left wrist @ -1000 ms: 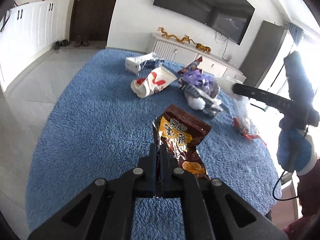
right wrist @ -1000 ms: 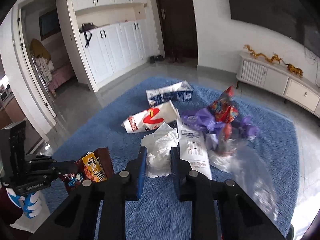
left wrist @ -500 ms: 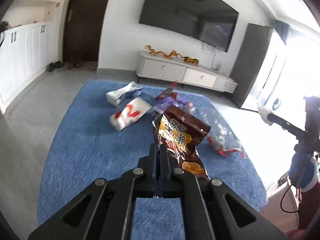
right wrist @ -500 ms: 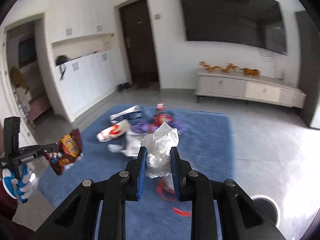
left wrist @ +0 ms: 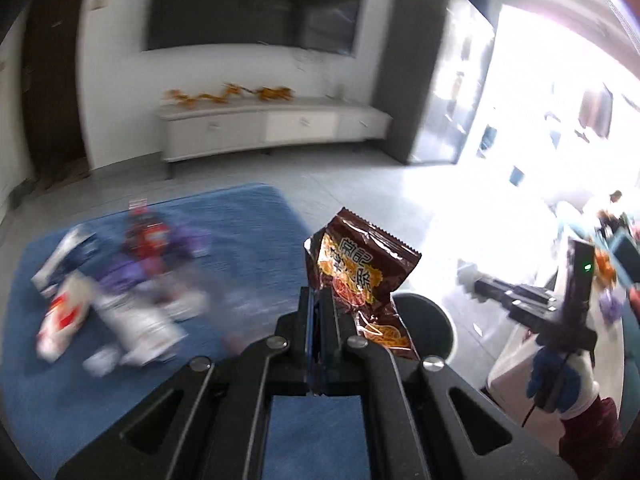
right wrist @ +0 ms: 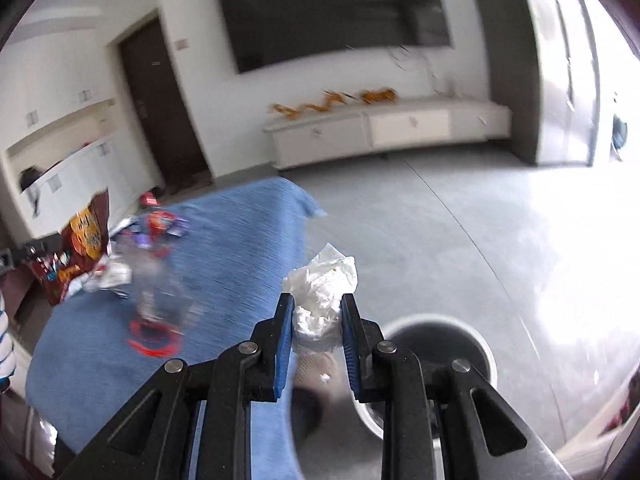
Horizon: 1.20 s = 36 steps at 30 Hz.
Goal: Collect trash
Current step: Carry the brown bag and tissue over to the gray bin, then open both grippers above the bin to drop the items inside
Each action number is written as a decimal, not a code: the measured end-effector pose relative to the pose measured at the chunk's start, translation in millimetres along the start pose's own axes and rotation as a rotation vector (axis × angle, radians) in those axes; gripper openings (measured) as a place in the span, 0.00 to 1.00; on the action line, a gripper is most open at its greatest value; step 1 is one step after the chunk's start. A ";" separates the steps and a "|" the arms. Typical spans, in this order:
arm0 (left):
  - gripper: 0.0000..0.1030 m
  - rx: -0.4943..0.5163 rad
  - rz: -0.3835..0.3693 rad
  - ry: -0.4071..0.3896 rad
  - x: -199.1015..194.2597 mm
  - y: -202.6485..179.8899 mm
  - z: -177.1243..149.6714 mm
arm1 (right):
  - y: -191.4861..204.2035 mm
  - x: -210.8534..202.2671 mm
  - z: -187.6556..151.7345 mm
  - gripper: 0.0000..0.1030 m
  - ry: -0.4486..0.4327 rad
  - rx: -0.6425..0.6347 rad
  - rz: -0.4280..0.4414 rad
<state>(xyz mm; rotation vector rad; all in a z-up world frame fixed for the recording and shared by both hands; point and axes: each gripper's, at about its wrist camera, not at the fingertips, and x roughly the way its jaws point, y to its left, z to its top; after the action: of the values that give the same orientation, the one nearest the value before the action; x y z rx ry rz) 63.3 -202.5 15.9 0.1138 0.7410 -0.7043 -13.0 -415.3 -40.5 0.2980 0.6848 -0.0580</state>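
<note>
Left gripper (left wrist: 320,304) clamps brown snack packet (left wrist: 362,268); right gripper (right wrist: 318,312) clamps crumpled white tissue (right wrist: 322,280) above round bin (right wrist: 476,344).

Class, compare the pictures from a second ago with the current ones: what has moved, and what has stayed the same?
Both grippers have swung away from the litter on the blue rug toward a round grey bin on the tiled floor. Unchanged: the left gripper stays shut on the brown foil snack packet, the right gripper on the crumpled white tissue. Remaining litter still lies there.
</note>
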 end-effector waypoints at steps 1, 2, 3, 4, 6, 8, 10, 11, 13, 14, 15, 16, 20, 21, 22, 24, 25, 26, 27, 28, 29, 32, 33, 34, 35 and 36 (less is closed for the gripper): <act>0.02 0.019 -0.012 0.020 15.7 -13.4 4.3 | -17.5 7.2 -7.7 0.21 0.018 0.039 -0.012; 0.02 0.042 -0.025 0.051 37.6 -29.9 9.4 | -32.7 12.2 -14.2 0.21 0.033 0.072 -0.021; 0.02 0.056 -0.032 0.072 51.4 -41.3 12.5 | -44.3 17.3 -20.3 0.22 0.048 0.099 -0.030; 0.02 0.078 -0.036 0.100 72.9 -57.0 15.5 | -53.8 20.2 -26.9 0.22 0.059 0.118 -0.038; 0.02 0.111 -0.035 0.152 110.7 -83.5 17.6 | -79.0 34.6 -39.3 0.23 0.096 0.167 -0.060; 0.02 0.127 -0.038 0.213 150.0 -106.3 15.8 | -97.1 46.8 -49.4 0.24 0.127 0.203 -0.071; 0.02 0.123 -0.048 0.269 184.9 -121.1 12.1 | -114.2 59.1 -57.9 0.24 0.158 0.225 -0.088; 0.02 0.118 -0.048 0.299 204.4 -128.7 10.1 | -122.2 64.0 -61.5 0.24 0.170 0.234 -0.096; 0.03 0.109 -0.044 0.337 230.4 -140.5 6.7 | -132.3 72.5 -65.3 0.24 0.186 0.248 -0.108; 0.05 0.099 -0.050 0.355 242.8 -146.6 5.3 | -137.6 76.8 -68.1 0.25 0.195 0.254 -0.118; 0.05 0.077 -0.068 0.375 257.8 -150.5 3.8 | -142.1 79.9 -69.7 0.30 0.202 0.259 -0.123; 0.05 0.053 -0.092 0.392 267.3 -153.4 2.6 | -147.3 83.4 -72.3 0.34 0.212 0.266 -0.139; 0.06 0.031 -0.130 0.438 298.2 -160.4 -3.9 | -153.5 88.7 -76.6 0.56 0.240 0.272 -0.177; 0.06 0.024 -0.138 0.447 302.0 -161.9 -5.0 | -153.3 89.5 -77.1 0.57 0.246 0.271 -0.185; 0.06 0.006 -0.153 0.457 303.7 -160.9 -5.3 | -155.1 88.5 -78.0 0.57 0.250 0.271 -0.193; 0.06 -0.015 -0.182 0.449 298.5 -159.6 -4.1 | -150.2 77.9 -77.7 0.57 0.236 0.277 -0.197; 0.06 -0.012 -0.195 0.438 293.3 -159.1 -3.0 | -149.1 75.1 -76.7 0.57 0.228 0.276 -0.198; 0.07 -0.009 -0.202 0.432 289.5 -159.0 -2.4 | -146.5 66.3 -75.0 0.57 0.215 0.271 -0.204; 0.07 -0.012 -0.211 0.426 285.7 -159.3 -0.4 | -144.5 62.0 -71.8 0.58 0.206 0.267 -0.211; 0.12 -0.019 -0.226 0.422 282.7 -159.2 2.0 | -143.8 58.6 -68.2 0.58 0.196 0.264 -0.217; 0.27 -0.029 -0.247 0.417 280.5 -159.6 3.9 | -144.3 54.8 -65.4 0.59 0.186 0.263 -0.225; 0.57 -0.028 -0.242 0.389 279.7 -160.4 10.5 | -139.1 42.1 -61.0 0.61 0.165 0.263 -0.246; 0.57 -0.025 -0.244 0.389 282.3 -164.6 13.1 | -135.6 41.2 -57.8 0.61 0.159 0.263 -0.254; 0.57 -0.025 -0.255 0.396 284.6 -166.1 15.1 | -133.4 38.7 -56.4 0.61 0.152 0.264 -0.259; 0.57 -0.027 -0.260 0.398 285.5 -166.8 17.0 | -130.9 28.7 -57.9 0.61 0.140 0.266 -0.263; 0.57 -0.029 -0.257 0.394 284.1 -166.8 18.7 | -128.9 22.4 -58.3 0.61 0.131 0.269 -0.267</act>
<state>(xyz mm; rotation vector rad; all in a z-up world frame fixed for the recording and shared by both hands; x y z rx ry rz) 118.1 -492.4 -131.9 0.1338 1.1567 -0.9291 -50.9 -520.6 -129.9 0.4698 0.8452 -0.3906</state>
